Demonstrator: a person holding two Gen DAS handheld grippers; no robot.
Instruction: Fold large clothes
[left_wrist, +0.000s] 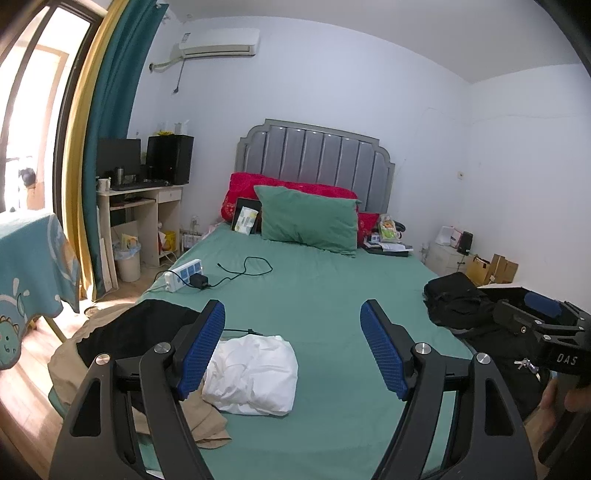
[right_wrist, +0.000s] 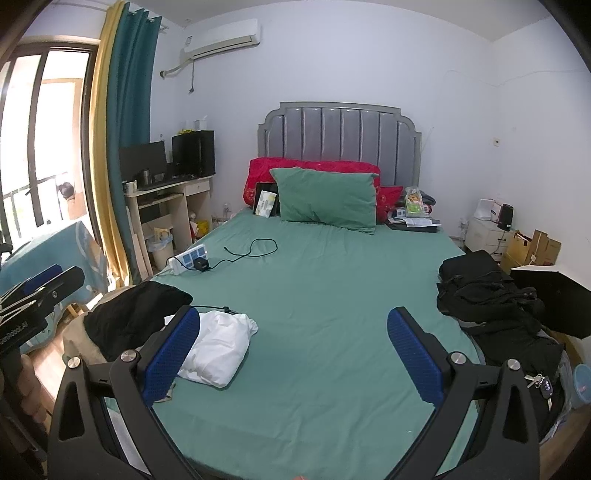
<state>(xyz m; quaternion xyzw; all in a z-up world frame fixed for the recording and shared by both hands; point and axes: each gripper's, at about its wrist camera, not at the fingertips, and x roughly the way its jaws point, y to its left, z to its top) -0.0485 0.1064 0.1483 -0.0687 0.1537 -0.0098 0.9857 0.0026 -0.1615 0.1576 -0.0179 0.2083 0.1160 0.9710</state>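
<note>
A crumpled white garment (left_wrist: 255, 373) lies on the green bed sheet (left_wrist: 325, 295) near the foot-left corner; it also shows in the right wrist view (right_wrist: 218, 347). A black garment (left_wrist: 133, 328) and a tan one (left_wrist: 207, 421) lie beside it at the bed's left edge. A heap of black clothes (right_wrist: 487, 299) sits at the bed's right edge. My left gripper (left_wrist: 291, 350) is open and empty, above the bed just right of the white garment. My right gripper (right_wrist: 293, 354) is open and empty over bare sheet. The right gripper also shows at the right in the left view (left_wrist: 543, 321).
A white power strip (left_wrist: 184, 275) with a black charger and cable lies on the sheet's left side. A green pillow (left_wrist: 310, 218) and red pillows lean at the headboard. A desk (left_wrist: 144, 218) stands left of the bed. Boxes (right_wrist: 532, 247) and a nightstand stand right.
</note>
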